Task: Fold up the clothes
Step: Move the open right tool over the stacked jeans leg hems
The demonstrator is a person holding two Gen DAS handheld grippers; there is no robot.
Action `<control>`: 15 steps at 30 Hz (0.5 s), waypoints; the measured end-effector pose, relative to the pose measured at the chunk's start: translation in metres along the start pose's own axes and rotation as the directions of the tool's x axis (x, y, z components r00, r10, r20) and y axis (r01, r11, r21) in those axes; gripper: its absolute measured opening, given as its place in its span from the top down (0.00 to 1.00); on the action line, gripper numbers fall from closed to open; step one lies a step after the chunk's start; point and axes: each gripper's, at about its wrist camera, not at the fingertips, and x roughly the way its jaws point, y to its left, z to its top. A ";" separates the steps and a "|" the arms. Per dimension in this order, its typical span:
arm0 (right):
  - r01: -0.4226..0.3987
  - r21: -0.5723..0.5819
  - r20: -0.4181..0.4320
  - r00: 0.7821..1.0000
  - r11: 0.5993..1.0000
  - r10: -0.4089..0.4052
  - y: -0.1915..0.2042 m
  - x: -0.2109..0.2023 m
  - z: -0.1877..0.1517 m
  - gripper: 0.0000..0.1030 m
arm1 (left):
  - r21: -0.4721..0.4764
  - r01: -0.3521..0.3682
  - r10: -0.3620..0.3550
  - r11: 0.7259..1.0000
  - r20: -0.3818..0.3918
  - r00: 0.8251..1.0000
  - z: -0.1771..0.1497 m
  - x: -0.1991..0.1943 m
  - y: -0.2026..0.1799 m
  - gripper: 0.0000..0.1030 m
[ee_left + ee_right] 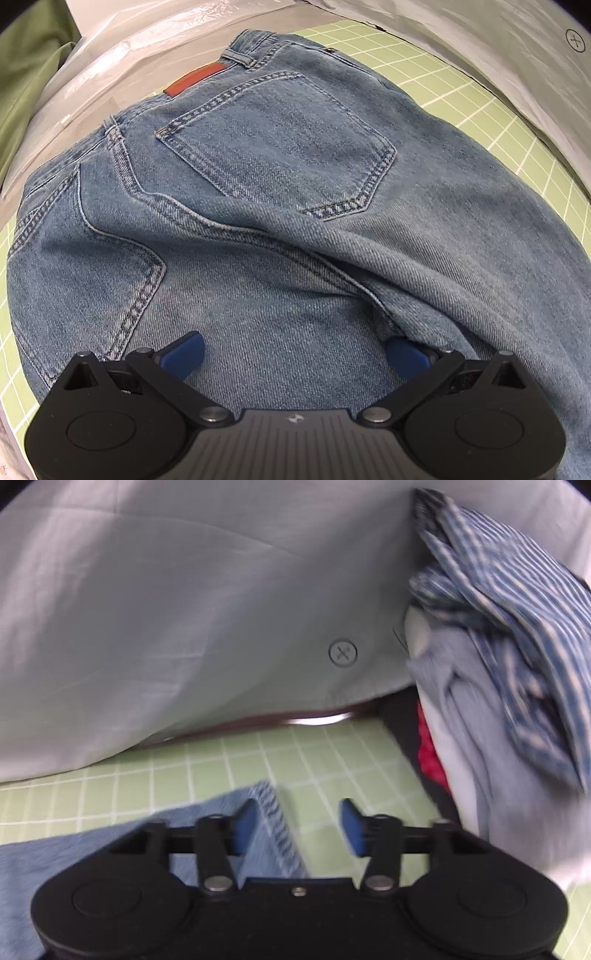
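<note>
Blue jeans [280, 155] lie back side up on the green grid mat [491, 122], both rear pockets and an orange waist patch [195, 79] showing. A thick fold runs diagonally across the seat. My left gripper [295, 356] hovers open just over the denim below the pockets; its right blue fingertip [404, 356] sits against the fold. In the right wrist view, which is blurred, my right gripper [297, 825] stands open over a hemmed corner of the jeans [266, 812], with the left pad above the denim and the right pad above the mat [325, 760].
A pale grey sheet [184, 609] drapes behind the mat, with a small circled cross printed on it. A heap of clothes [498, 664], striped blue shirt on top with light blue and red pieces under it, stands at the right. Clear plastic [122, 70] and green cloth [26, 74] lie at the far left.
</note>
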 end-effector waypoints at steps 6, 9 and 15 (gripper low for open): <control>0.031 -0.051 -0.102 0.994 0.998 -0.036 -0.029 -0.072 -0.091 0.24 | 0.070 0.091 -0.090 0.993 -0.022 0.996 -0.006 -0.014 0.003 0.00; 0.050 -0.036 -0.149 0.987 0.998 -0.054 -0.055 -0.108 -0.137 0.22 | 0.101 0.183 -0.184 0.978 0.001 0.983 -0.018 -0.038 0.006 0.00; 0.009 0.091 -0.235 0.972 0.996 0.012 -0.101 -0.145 -0.197 0.25 | 0.213 0.291 -0.307 0.933 0.047 0.950 -0.054 -0.087 0.009 0.00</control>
